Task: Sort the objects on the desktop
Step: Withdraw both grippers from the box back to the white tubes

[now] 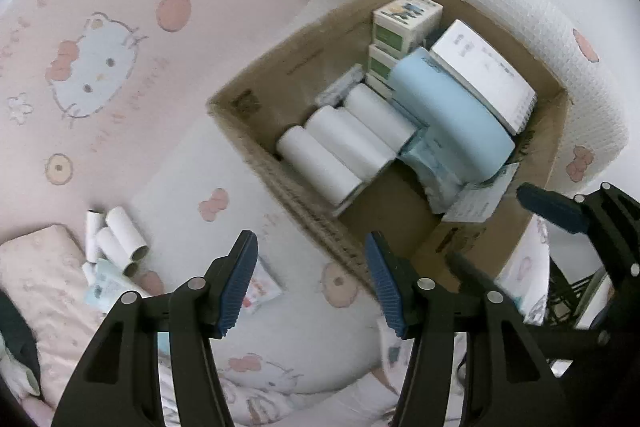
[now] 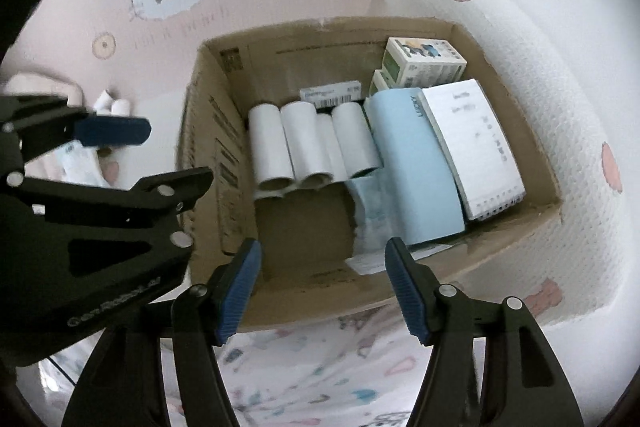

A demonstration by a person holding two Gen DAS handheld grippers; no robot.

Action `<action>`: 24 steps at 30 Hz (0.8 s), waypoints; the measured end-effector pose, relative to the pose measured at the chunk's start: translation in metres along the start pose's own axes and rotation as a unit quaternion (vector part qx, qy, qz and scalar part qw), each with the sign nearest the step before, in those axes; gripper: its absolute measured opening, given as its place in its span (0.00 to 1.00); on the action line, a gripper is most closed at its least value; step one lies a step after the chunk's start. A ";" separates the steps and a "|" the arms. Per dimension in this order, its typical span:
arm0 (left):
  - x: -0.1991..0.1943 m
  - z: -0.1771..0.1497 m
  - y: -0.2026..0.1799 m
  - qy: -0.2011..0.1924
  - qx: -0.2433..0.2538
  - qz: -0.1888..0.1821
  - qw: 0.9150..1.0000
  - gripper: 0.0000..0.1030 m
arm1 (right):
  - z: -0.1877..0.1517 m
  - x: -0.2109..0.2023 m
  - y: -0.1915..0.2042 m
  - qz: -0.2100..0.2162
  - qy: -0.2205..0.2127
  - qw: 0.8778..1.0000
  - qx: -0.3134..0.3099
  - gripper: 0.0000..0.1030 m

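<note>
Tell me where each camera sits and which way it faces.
Left wrist: on the left gripper, looking down at the bedding and cardboard box; its own open fingers show, with the right gripper at the right edge.
Right wrist: on the right gripper, looking down into the box; its open fingers show, left gripper at left.
Shared: box, white rolls, blue book.

White lettering along the black body of the left gripper (image 2: 112, 131) read roughly "Gen Robot.ai". The light blue box (image 2: 416, 163) in the carton carried a short word at its end, too blurred to read. A white label (image 2: 331, 93) bore a barcode; its print was illegible.
</note>
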State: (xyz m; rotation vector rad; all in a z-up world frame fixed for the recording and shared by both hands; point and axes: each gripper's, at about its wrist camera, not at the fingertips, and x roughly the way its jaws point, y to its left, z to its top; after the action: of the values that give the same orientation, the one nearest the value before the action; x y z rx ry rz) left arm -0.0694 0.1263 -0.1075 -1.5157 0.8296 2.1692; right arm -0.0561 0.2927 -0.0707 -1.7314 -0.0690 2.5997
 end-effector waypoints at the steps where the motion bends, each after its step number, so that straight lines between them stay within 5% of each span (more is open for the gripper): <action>1: -0.002 -0.001 0.002 -0.003 -0.004 0.005 1.000 0.59 | 0.000 -0.001 0.001 -0.001 -0.001 1.000 0.007 0.61; 8: -0.014 -0.018 0.031 -0.015 -0.039 0.010 0.999 0.59 | 0.002 -0.007 0.019 0.002 -0.024 1.000 0.019 0.61; 13: -0.026 -0.033 0.052 -0.083 -0.065 0.010 0.994 0.59 | 0.000 -0.018 0.035 0.015 -0.075 0.997 0.029 0.61; 19: -0.023 -0.063 0.077 -0.126 -0.085 -0.052 0.987 0.59 | -0.002 -0.024 0.067 0.035 -0.115 0.993 0.006 0.61; 24: -0.009 -0.098 0.100 -0.146 -0.123 -0.050 0.980 0.59 | -0.012 -0.019 0.101 0.046 -0.132 0.989 -0.038 0.61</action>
State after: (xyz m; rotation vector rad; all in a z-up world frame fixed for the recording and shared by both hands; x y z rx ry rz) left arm -0.0560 -0.0132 -0.0982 -1.2657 0.3922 2.4079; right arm -0.0367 0.1909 -0.0620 -1.4294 -0.0939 2.9152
